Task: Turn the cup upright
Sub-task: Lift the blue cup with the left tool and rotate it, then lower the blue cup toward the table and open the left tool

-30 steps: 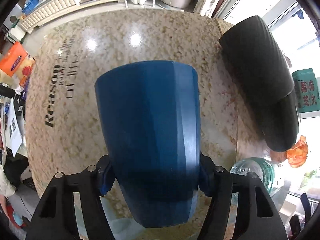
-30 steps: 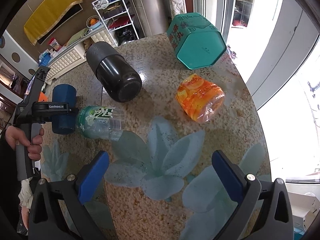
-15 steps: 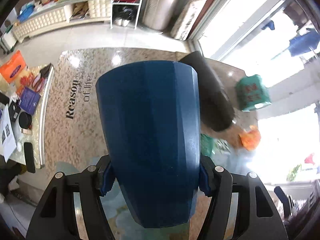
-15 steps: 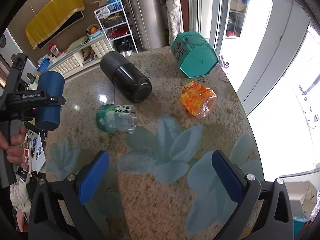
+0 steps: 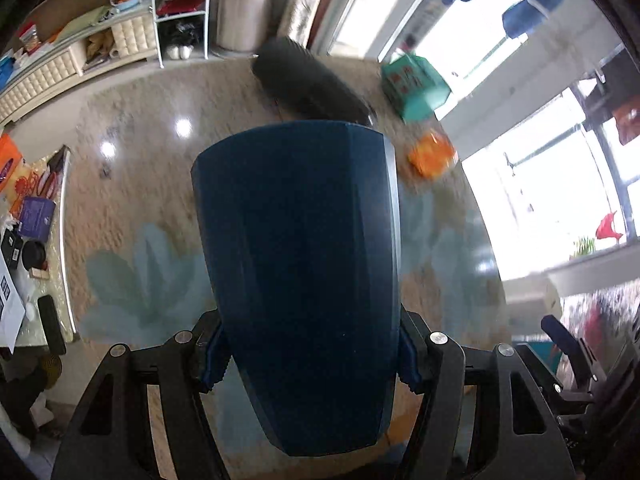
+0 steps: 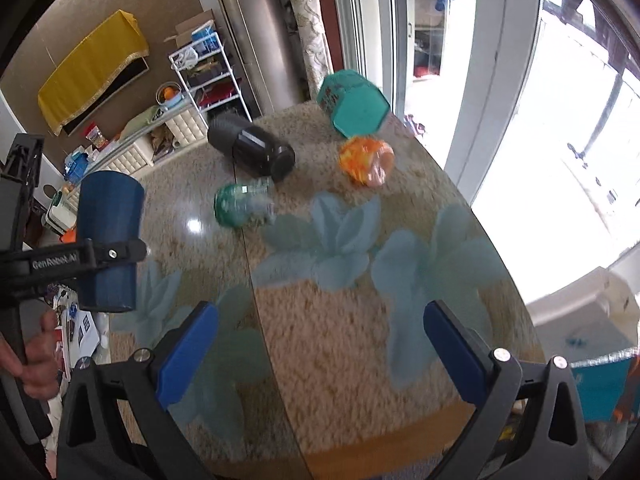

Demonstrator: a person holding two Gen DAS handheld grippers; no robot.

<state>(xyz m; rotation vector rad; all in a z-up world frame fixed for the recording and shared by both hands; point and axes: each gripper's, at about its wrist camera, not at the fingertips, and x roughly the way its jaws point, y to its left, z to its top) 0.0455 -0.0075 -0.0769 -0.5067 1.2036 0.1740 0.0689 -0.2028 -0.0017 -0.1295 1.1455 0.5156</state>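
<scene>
The dark blue cup (image 5: 304,272) fills the middle of the left wrist view, its wide end pointing away from the camera. My left gripper (image 5: 310,360) is shut on its narrow lower part, blue pads pressed on both sides. In the right wrist view the cup (image 6: 108,236) hangs in the air left of the table, wide end up, roughly upright, held by the left gripper (image 6: 86,258). My right gripper (image 6: 320,344) is open and empty above the table's near part.
On the round stone table (image 6: 340,340) lie a black cylinder (image 6: 252,148), a green-capped clear bottle (image 6: 244,204), an orange packet (image 6: 366,160) and a teal hexagonal box (image 6: 354,108). Windows stand to the right, shelves at the back.
My left gripper has lifted the cup off the table and turned it from lying flat to nearly upright. The right gripper has drawn back and risen; both views have shifted.
</scene>
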